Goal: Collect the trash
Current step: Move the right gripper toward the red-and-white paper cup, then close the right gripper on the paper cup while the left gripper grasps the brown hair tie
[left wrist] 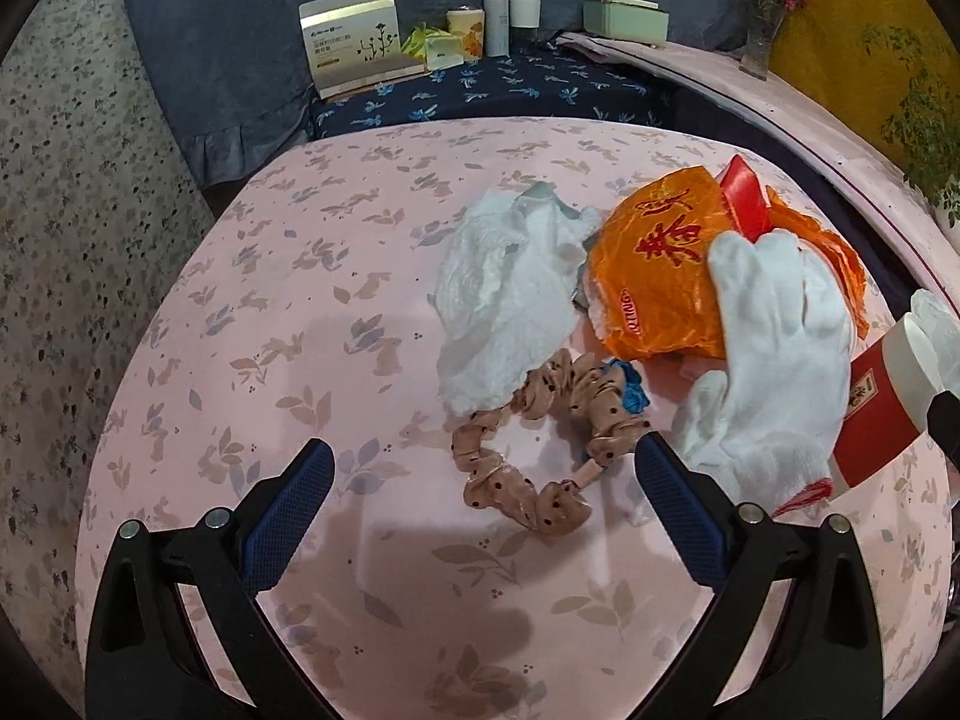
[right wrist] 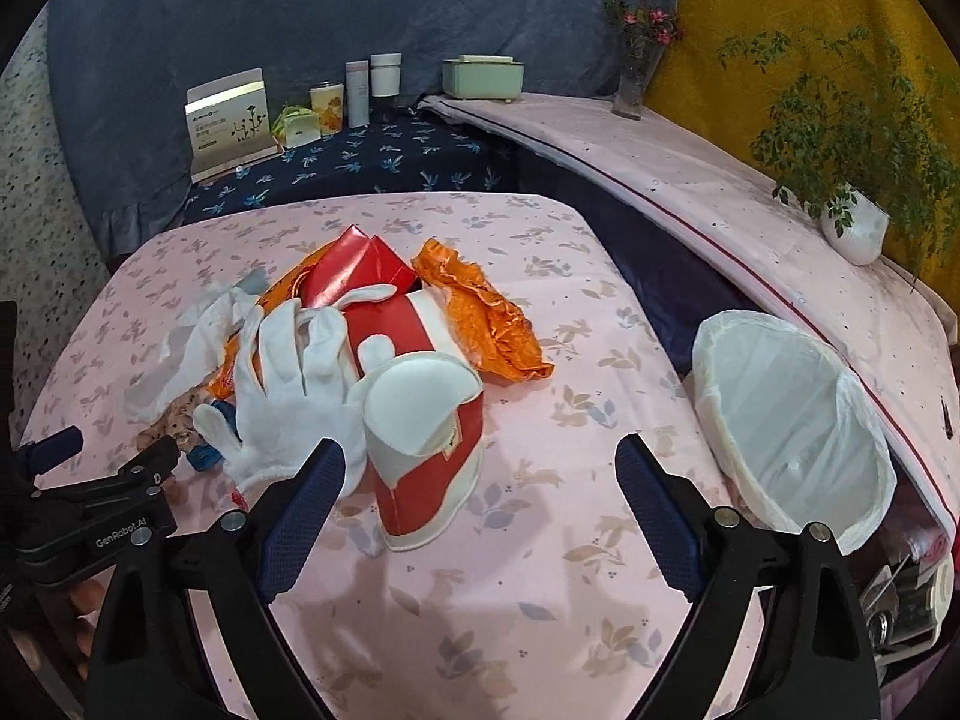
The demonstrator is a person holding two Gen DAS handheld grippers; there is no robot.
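Observation:
A pile lies on the pink leaf-print cloth (left wrist: 300,312): crumpled white tissue (left wrist: 510,294), an orange plastic bag (left wrist: 654,276), a white glove (left wrist: 774,366), a red-and-white carton (right wrist: 432,438) and a dotted tan scrunchie (left wrist: 528,444). My left gripper (left wrist: 480,498) is open and empty, just short of the scrunchie. My right gripper (right wrist: 480,498) is open and empty, in front of the carton. The bag (right wrist: 492,312), glove (right wrist: 288,384) and tissue (right wrist: 198,330) also show in the right wrist view. A white-lined trash bin (right wrist: 792,420) stands at the table's right edge.
Boxes and jars (left wrist: 420,36) stand on a dark blue cloth at the back. A glass vase (right wrist: 636,72) and a potted plant (right wrist: 852,228) sit on the pink ledge at right. My left gripper's body (right wrist: 108,504) shows at the right wrist view's left edge.

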